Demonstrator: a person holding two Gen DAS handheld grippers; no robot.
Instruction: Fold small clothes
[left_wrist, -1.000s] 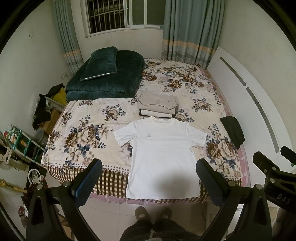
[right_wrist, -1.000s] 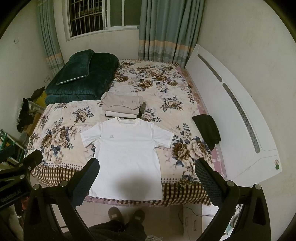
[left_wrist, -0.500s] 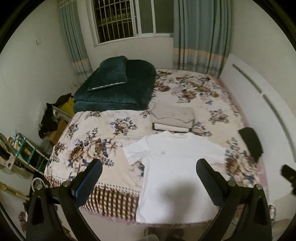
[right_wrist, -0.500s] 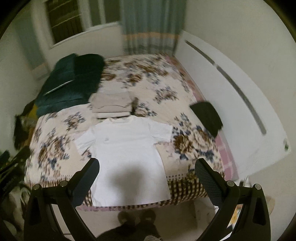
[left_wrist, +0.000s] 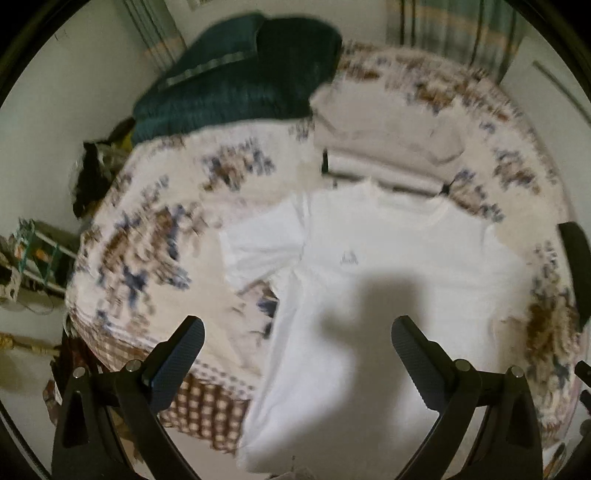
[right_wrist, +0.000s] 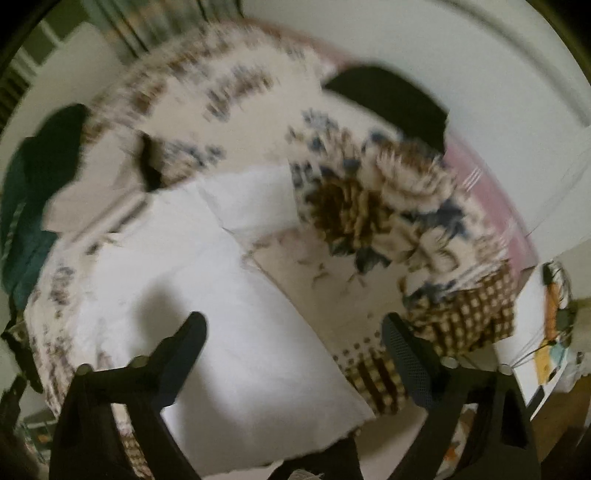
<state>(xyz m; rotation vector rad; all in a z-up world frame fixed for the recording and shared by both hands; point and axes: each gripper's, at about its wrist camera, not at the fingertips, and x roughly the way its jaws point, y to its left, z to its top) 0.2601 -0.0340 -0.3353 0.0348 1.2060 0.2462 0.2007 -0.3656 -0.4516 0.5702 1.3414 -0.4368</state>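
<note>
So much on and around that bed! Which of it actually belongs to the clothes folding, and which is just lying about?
Part of the job:
- white T-shirt, spread flat on the bed
- stack of folded clothes above its collar
- left gripper, open
- right gripper, jaws closing, nothing between them

Just lying about:
- dark green blanket
- black garment near the headboard

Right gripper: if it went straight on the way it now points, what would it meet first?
Probably the hem edge of the white T-shirt spread on the bed. The right gripper, jaws closing with nothing between them, points down there; blur leaves depth uncertain.
</note>
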